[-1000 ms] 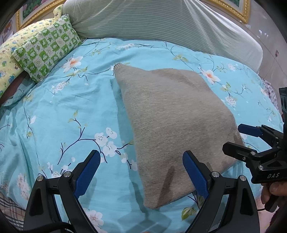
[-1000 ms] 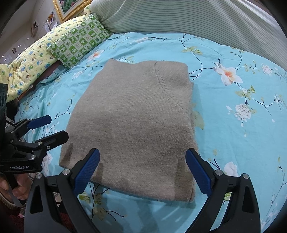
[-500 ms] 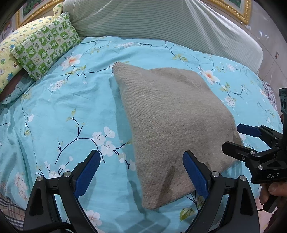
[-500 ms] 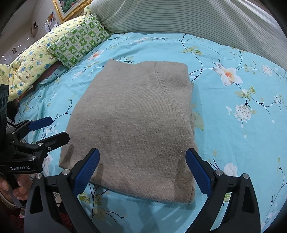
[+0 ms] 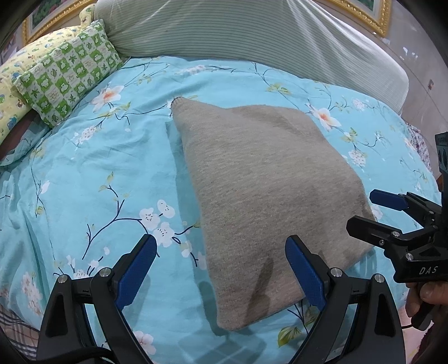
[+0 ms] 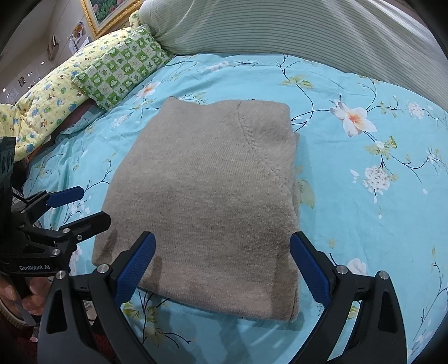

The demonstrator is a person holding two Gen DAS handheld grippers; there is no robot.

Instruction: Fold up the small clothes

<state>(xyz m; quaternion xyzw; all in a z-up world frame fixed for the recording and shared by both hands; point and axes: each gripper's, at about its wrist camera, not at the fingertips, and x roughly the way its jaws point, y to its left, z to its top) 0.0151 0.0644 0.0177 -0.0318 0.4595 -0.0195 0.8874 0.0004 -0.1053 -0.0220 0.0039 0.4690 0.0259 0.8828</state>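
The left gripper (image 5: 221, 268) is hanging wide open over the near edge of the bed, its blue pads spread and holding nothing; the right gripper (image 6: 222, 266) is gaping just as wide beside it, also empty. Each one is showing up at the edge of the other's view, with a hand (image 5: 425, 296) wrapping the right handle.

The sweater (image 6: 207, 196), a grey-brown knit, is lying flat on the bedspread (image 5: 84, 182) as a compact rectangle, layers stacked and a raglan seam showing on top. Neither gripper is touching it; both are hovering just short of its near edge.

Judging from that tidy shape, the folding of this piece is looking finished or very nearly so, and the person seems to be pausing between steps. If one more fold is wanted, the next move is calling for both grippers to drop to the near edge, pinch all the layers at the two corners together, and carry them toward the far edge without letting the stack slide apart. Otherwise it is calling for lifting the bundle aside.

The bedspread is turquoise with white blossoms and dark branches, soft and slightly wrinkled. A green checked pillow (image 6: 123, 72) and a yellow printed quilt (image 6: 42, 103) are sitting at the far left, a striped bolster (image 5: 238, 36) is running along the back, and a gilt picture frame (image 6: 109, 14) is hanging on the wall.
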